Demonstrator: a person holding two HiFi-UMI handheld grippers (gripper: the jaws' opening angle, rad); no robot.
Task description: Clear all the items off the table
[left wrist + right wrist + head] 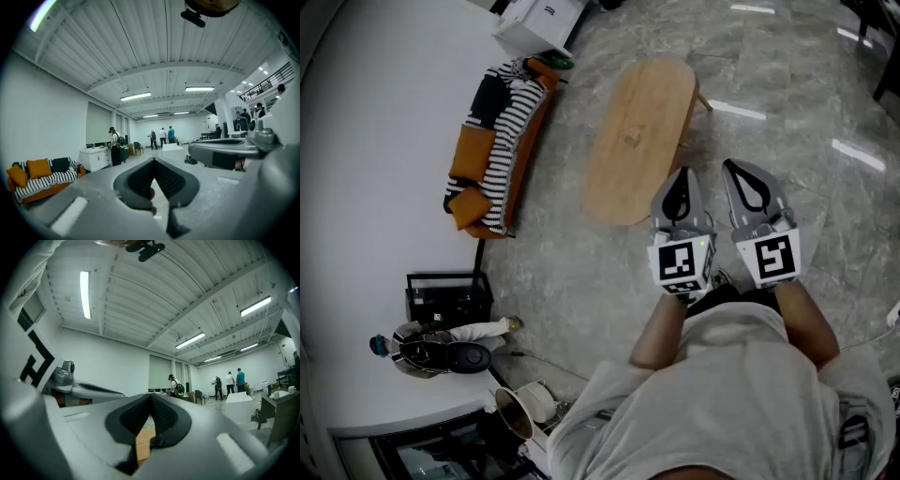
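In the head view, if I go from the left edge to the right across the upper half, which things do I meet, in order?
sofa with striped cover → oval wooden table → left gripper → right gripper

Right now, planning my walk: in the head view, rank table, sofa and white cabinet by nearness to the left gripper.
1. Table, just ahead of the left gripper.
2. Sofa, left, against the wall.
3. White cabinet, past the sofa's far end.
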